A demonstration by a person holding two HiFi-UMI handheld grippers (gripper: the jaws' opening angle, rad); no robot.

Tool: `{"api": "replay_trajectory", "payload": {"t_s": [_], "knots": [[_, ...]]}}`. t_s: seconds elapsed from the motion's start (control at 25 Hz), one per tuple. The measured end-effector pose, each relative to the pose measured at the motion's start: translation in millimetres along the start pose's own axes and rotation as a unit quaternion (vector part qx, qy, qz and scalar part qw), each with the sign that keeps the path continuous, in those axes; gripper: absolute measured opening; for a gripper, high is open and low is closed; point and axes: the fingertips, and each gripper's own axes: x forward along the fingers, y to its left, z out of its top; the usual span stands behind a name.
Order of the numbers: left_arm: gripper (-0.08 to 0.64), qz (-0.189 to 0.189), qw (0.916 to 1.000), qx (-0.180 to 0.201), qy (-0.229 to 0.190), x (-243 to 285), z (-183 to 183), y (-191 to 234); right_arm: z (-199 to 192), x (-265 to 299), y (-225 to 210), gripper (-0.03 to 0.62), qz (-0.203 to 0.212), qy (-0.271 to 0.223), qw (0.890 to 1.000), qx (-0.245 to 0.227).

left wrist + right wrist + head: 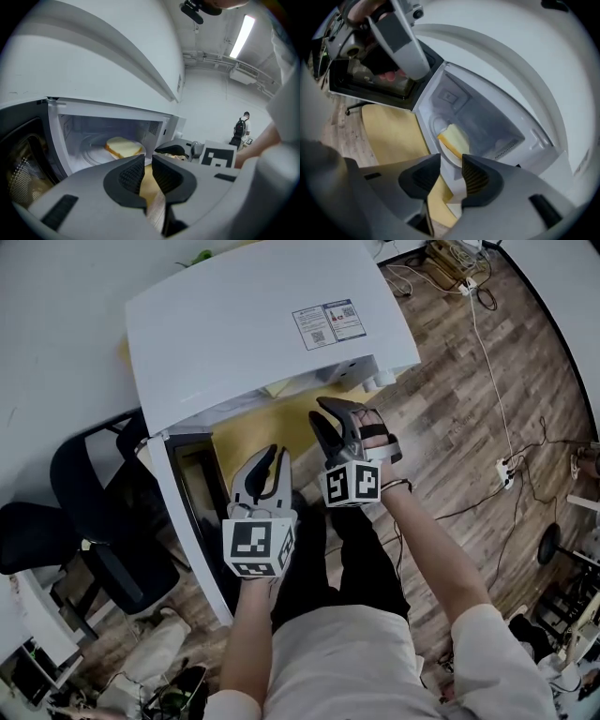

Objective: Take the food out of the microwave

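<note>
A slice of yellow-crusted bread [123, 146] [453, 138] lies on a white plate [449, 158] inside the white microwave [253, 324]. The microwave's door [192, 521] [375, 70] stands swung wide to the left. My left gripper [277, 454] [148, 164] hovers in front of the cavity, its jaws a narrow gap apart with nothing between them. My right gripper [317, 409] [451, 168] is beside it on the right, a little nearer the opening, open and empty. Both point at the cavity from outside it.
The microwave sits on a yellow surface [262, 423] [389, 131]. Black office chairs [94, 502] stand left of the door. Cables and a power strip [506, 465] lie on the wooden floor at the right. A person [241, 127] stands far off.
</note>
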Motion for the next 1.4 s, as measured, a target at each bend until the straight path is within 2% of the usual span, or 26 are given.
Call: {"api": "replay_trajectory", "payload": {"t_s": [0.44, 0.88, 1.4], "knots": [[0.028, 0.017, 0.9998, -0.004, 0.003, 3, -10, 16, -19, 39, 4, 0.156, -0.046, 0.039, 0.994, -0.088], [0.028, 0.028, 0.9995, -0.015, -0.001, 1, -16, 29, -11, 59, 7, 0.158, -0.074, 0.038, 0.984, -0.155], [0.028, 0.033, 0.9993, -0.015, -0.005, 0, -14, 34, -12, 76, 2, 0.153, -0.109, 0.053, 0.972, -0.199]]}}
